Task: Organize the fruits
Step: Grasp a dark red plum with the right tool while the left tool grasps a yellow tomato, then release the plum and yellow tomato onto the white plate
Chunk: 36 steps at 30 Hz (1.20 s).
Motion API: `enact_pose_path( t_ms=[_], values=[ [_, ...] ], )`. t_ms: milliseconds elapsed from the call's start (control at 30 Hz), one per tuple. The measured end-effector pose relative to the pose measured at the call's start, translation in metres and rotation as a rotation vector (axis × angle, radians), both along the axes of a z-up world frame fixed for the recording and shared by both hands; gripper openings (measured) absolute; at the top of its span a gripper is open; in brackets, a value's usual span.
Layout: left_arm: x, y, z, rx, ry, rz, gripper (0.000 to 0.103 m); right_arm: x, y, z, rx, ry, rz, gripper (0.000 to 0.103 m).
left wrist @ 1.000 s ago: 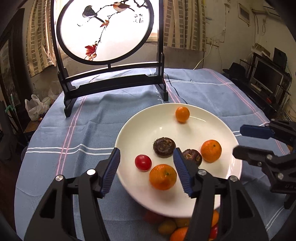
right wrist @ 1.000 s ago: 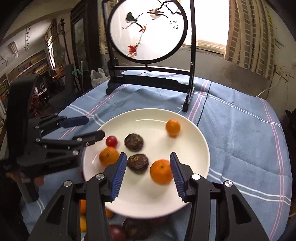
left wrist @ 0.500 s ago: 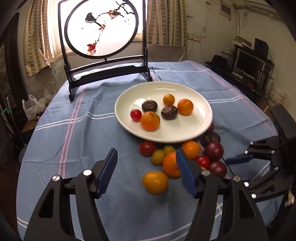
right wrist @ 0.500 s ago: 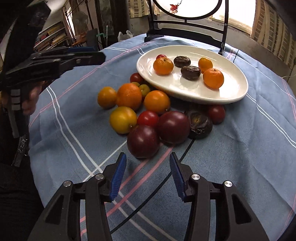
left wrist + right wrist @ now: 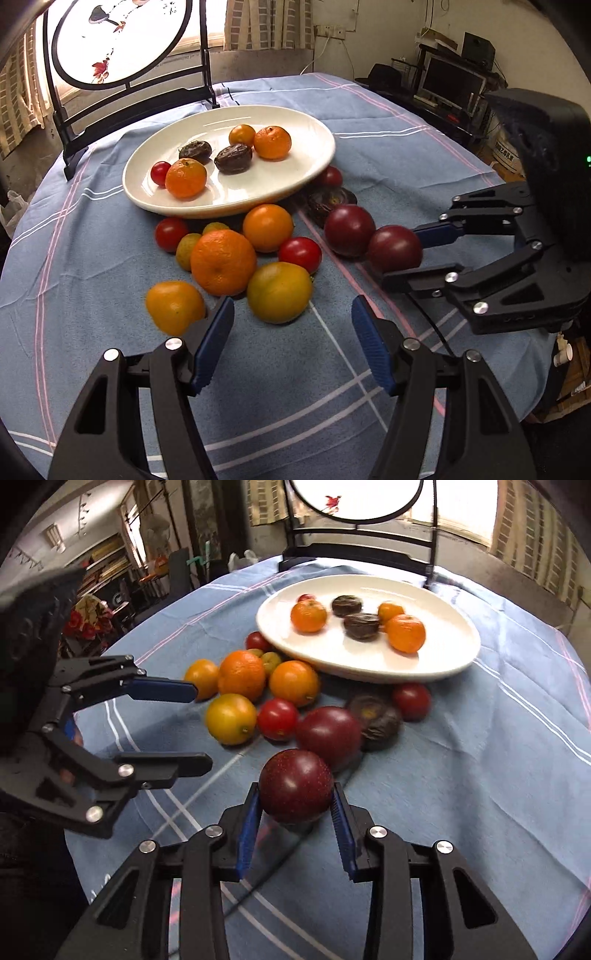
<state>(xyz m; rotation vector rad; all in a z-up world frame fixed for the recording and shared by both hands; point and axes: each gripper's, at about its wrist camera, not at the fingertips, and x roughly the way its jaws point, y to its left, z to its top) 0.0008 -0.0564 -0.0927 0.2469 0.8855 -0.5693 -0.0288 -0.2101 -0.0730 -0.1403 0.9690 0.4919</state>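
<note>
Table: round, covered with a blue cloth with white and pink stripes. A black-framed round screen stands upright at its far side.

Plate: white, oval, set in front of the screen. It holds 6 fruits: 2 oranges, 1 smaller orange fruit, 2 dark wrinkled fruits and 1 red tomato.

Right gripper: jaws closing around a dark red plum. The plum sits between the blue pads, which meet its sides or stand just off them; contact cannot be confirmed. The plum is the nearest fruit of the loose group and rests on the cloth.

Left gripper: jaws spread apart, nothing between them. It hangs over bare cloth just short of a yellow-orange fruit; its left finger sits just beside another orange fruit.

Loose fruit group: lies on the cloth just in front of the plate. A large orange sits in the middle. A second plum touches the first. A dark wrinkled fruit lies at the plate's edge.
</note>
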Motion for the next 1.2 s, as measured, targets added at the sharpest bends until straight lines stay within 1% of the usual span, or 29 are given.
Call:
enact_pose_path(
  t_ms=[33, 133, 200, 233, 300, 400, 467, 600, 767, 900, 1067, 1200],
  values=[
    [0.004, -0.003, -0.002, 0.002, 0.006, 0.000, 0.064, -0.001, -0.005, 0.001, 0.006, -0.002, -0.012, 0.037],
    [0.012, -0.011, -0.008, 0.024, 0.007, 0.019, 0.058, -0.004, -0.017, 0.005, 0.014, -0.015, -0.032, 0.037],
    [0.015, -0.012, -0.008, 0.027, 0.000, 0.032, 0.049, -0.005, -0.019, 0.006, 0.015, -0.017, -0.031, 0.037],
    [0.017, -0.013, -0.008, 0.027, 0.001, 0.038, 0.042, -0.005, -0.019, 0.006, 0.014, -0.019, -0.030, 0.038],
    [0.018, -0.011, -0.007, 0.025, 0.008, 0.035, 0.042, -0.005, -0.018, 0.007, 0.020, -0.020, -0.022, 0.037],
    [0.011, -0.009, -0.007, 0.041, -0.011, 0.020, 0.041, -0.009, -0.017, 0.011, 0.031, -0.032, -0.016, 0.037],
    [0.007, -0.004, -0.005, 0.032, -0.002, 0.016, 0.041, -0.013, -0.016, 0.014, 0.034, -0.043, -0.017, 0.037],
    [-0.002, 0.005, 0.011, 0.007, -0.036, 0.022, 0.041, -0.017, -0.015, 0.022, 0.045, -0.070, -0.019, 0.037],
    [-0.001, 0.014, 0.036, -0.037, -0.101, 0.052, 0.041, -0.016, -0.012, 0.032, 0.045, -0.097, -0.020, 0.037],
    [0.013, 0.014, 0.054, -0.053, -0.145, 0.087, 0.041, -0.009, -0.008, 0.045, 0.050, -0.137, -0.017, 0.037],
    [0.040, 0.008, 0.083, -0.075, -0.211, 0.119, 0.041, 0.011, -0.007, 0.072, 0.049, -0.215, -0.035, 0.038],
    [0.064, -0.001, 0.101, -0.064, -0.272, 0.153, 0.041, 0.035, -0.008, 0.091, 0.059, -0.266, -0.055, 0.038]
  ],
)
